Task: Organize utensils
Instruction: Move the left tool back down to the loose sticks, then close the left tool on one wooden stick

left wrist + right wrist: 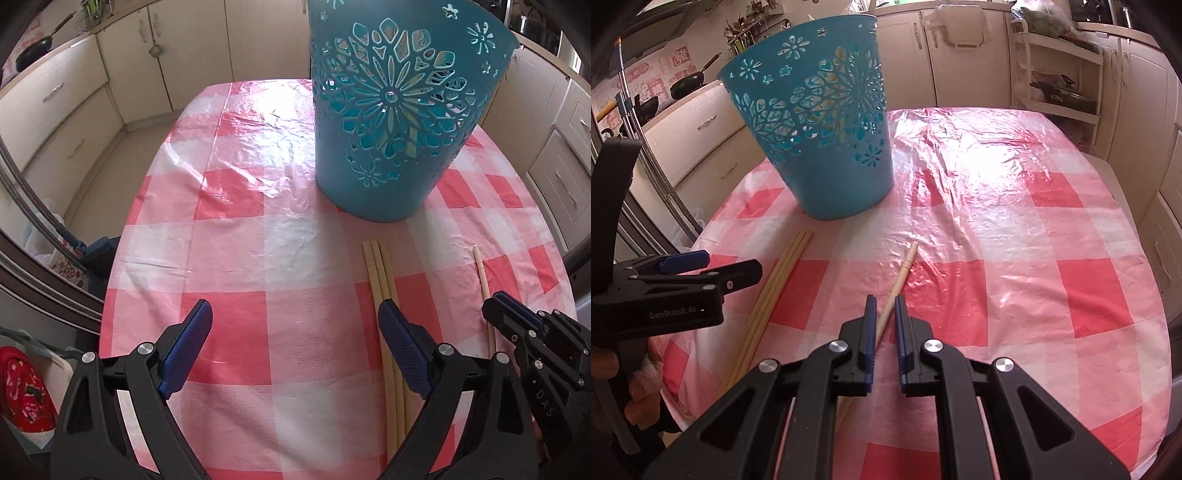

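The loose chopstick [904, 272] lies on the checked table [1034, 258], just in front of the blue basket [827, 122] and a little to the right of it. A bundle of three chopsticks [775, 291] lies side by side to its left, well clear of it. The basket stands upright and a few sticks show through its cut-out wall.

Handling: each chopstick is judged to be light, stiff and narrow. The plastic table cover is glossy, so a stick is likely to slide or roll if pushed sideways. Take hold near the middle of the length, across the narrow width, so the stick does not tip when lifted. The bundle is loose; a grasp on it probably needs to span all three sticks or take one from the edge.

Right gripper [885, 317]: the jaws are nearly closed, with the loose chopstick running between the pads at mid-length. The remaining gap is about the width of the stick, so the stick appears pinched.

Left gripper [295, 325]: the jaws stand wide apart and hold nothing. It hangs over the table with its right finger [402, 354] above the bundle.
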A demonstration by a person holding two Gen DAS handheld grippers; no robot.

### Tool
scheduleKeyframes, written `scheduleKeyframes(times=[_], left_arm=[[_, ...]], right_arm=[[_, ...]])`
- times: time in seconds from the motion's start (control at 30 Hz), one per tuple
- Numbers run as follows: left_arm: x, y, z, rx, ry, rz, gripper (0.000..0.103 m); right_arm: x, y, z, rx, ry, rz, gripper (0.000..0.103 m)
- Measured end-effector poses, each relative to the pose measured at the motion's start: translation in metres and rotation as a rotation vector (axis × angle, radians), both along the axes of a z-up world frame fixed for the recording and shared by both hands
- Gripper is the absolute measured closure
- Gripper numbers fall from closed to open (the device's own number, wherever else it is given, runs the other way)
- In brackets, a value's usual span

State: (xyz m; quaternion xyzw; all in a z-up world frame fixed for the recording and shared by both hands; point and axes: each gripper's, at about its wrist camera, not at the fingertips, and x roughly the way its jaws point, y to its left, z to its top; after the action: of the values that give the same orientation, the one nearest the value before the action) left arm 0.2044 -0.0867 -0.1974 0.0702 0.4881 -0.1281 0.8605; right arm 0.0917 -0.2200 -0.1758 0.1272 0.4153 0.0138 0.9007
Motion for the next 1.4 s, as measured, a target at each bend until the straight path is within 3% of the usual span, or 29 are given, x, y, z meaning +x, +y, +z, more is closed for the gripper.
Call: scheduleKeyframes(times=[0.53, 0.87, 1.03, 1.13, 1.2, 1.27, 1.4], left_arm=[[0.008, -0.004, -0.006, 0.040, 0.023, 0.007, 0.017], [0.005, -0.014, -0.006, 0.045, 0.003, -0.029, 0.026], [0.000, -0.017, -0.004, 0.037, -0.011, -0.057, 0.039], [-0.004, -0.021, -0.002, 0.027, -0.020, -0.075, 0.058], [-0.006, -0.020, 0.000, 0.013, -0.019, -0.078, 0.081], [-0.004, -0.015, 0.001, -0.016, -0.003, -0.066, 0.089], [0.000, -0.008, 0.000, -0.040, 0.010, -0.057, 0.090]], right_arm=[[-0.001, 0.001, 0.000, -0.011, -0.005, 0.001, 0.092], [-0.001, 0.000, 0.000, -0.007, -0.008, 0.002, 0.092], [0.000, 0.005, 0.000, -0.034, -0.015, 0.008, 0.089], [0.000, 0.007, 0.000, -0.049, -0.017, 0.007, 0.088], [0.001, 0.007, 0.000, -0.051, -0.018, 0.008, 0.088], [0.000, 0.008, 0.000, -0.055, -0.018, 0.010, 0.088], [0.000, 0.008, 0.000, -0.058, -0.018, 0.011, 0.088]])
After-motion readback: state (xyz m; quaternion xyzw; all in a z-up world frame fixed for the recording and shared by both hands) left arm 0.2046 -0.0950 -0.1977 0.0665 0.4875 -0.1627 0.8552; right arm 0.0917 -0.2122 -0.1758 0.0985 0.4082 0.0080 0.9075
